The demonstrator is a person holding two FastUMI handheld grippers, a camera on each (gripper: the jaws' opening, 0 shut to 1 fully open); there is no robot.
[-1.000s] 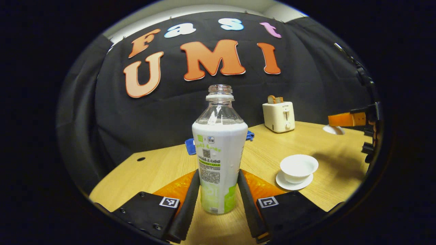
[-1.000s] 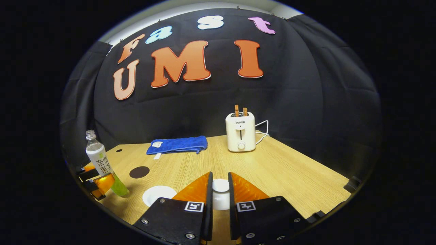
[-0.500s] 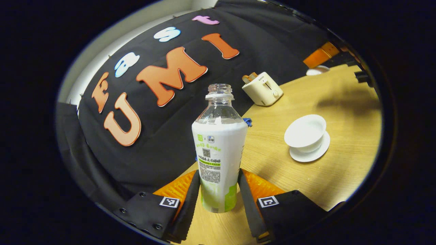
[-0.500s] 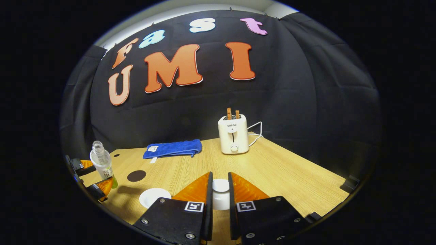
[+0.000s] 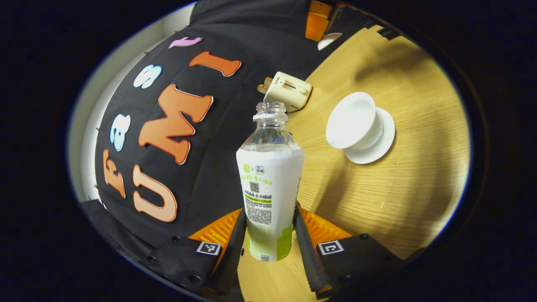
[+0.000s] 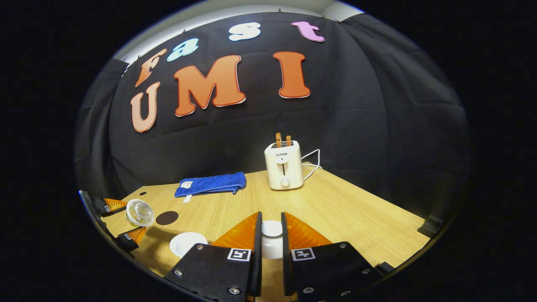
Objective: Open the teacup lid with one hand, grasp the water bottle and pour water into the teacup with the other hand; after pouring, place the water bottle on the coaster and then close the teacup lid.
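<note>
- The left gripper (image 5: 269, 235) is pinching the water bottle (image 5: 270, 184) low on its body, both jaws pressing on the label sleeve, and is holding it tipped over toward the teacup (image 5: 352, 121).
- In the right gripper view the bottle's open mouth (image 6: 139, 212) is pointing across the worktop (image 6: 344, 209), with the cup (image 6: 187, 242) lying below and beside it rather than directly under it.
- The right gripper (image 6: 271, 239) is pinching the teacup lid (image 6: 272, 230) by its small knob, jaws nearly together, and is holding it aloft, well apart from the cup.
- Risk: the mouth is looking short of the rim, so water could be landing on the saucer (image 5: 377, 144) or the wood if the tilt is running ahead of the aim.
- Risk: the grip is sitting far below the bottle's weight, and the plastic sleeve is looking slick, so the bottle could be swivelling or sliding between the jaws as liquid shifts forward.
- Risk: the knob is small, rounded and glazed, so a loose pinch could be letting the lid drop.
- The bottle is clear, thin-walled plastic with a ribbed neck and shoulder; it is probably flexing under pressure.
- The cup is a wide, flared white ceramic bowl on a shallow round saucer, smooth and glossy.
- The coaster (image 6: 167, 217) is lying as a flat dark disc on the pale wood-grain worktop, near the bottle.
</note>
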